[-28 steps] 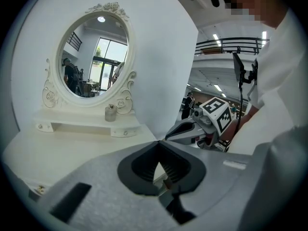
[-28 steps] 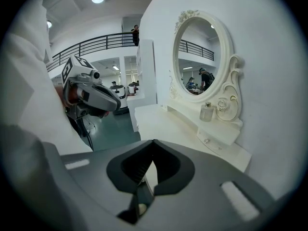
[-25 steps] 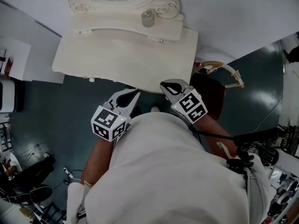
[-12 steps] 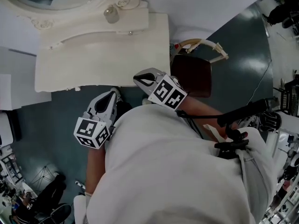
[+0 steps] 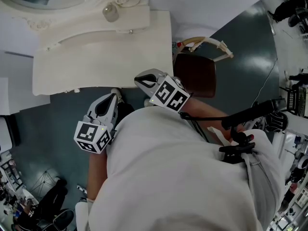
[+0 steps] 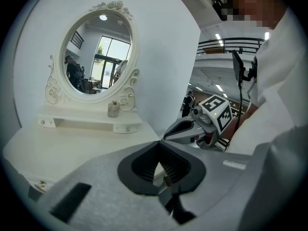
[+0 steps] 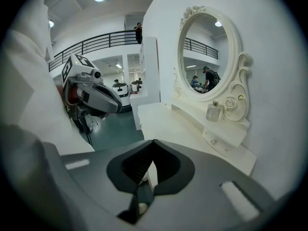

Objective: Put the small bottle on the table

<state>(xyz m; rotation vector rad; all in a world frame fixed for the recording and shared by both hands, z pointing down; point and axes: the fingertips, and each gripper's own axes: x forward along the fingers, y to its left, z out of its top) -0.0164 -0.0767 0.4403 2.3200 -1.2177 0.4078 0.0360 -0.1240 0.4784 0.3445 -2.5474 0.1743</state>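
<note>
The small glass bottle point(image 5: 110, 12) with a silver cap stands on the raised shelf of the white dressing table point(image 5: 96, 57), beside the oval mirror's frame. It also shows in the left gripper view as the bottle point(image 6: 113, 109) and in the right gripper view as the bottle point(image 7: 213, 111). My left gripper point(image 5: 114, 96) hangs over the floor just short of the table's front edge, shut and empty. My right gripper point(image 5: 139, 79) sits at the front right corner of the table, shut with nothing in it. Both are well short of the bottle.
A dark brown chair seat point(image 5: 195, 76) stands right of the table, with a curved pale frame point(image 5: 208, 44) behind it. The ornate mirror point(image 6: 96, 57) rises behind the shelf. Dark teal floor point(image 5: 53, 114) lies below the table. My white-clad body fills the lower head view.
The head view has swung, so the table now sits further left. The right gripper has come up to the table's front corner, and the left has dropped lower left. Both stay shut.
</note>
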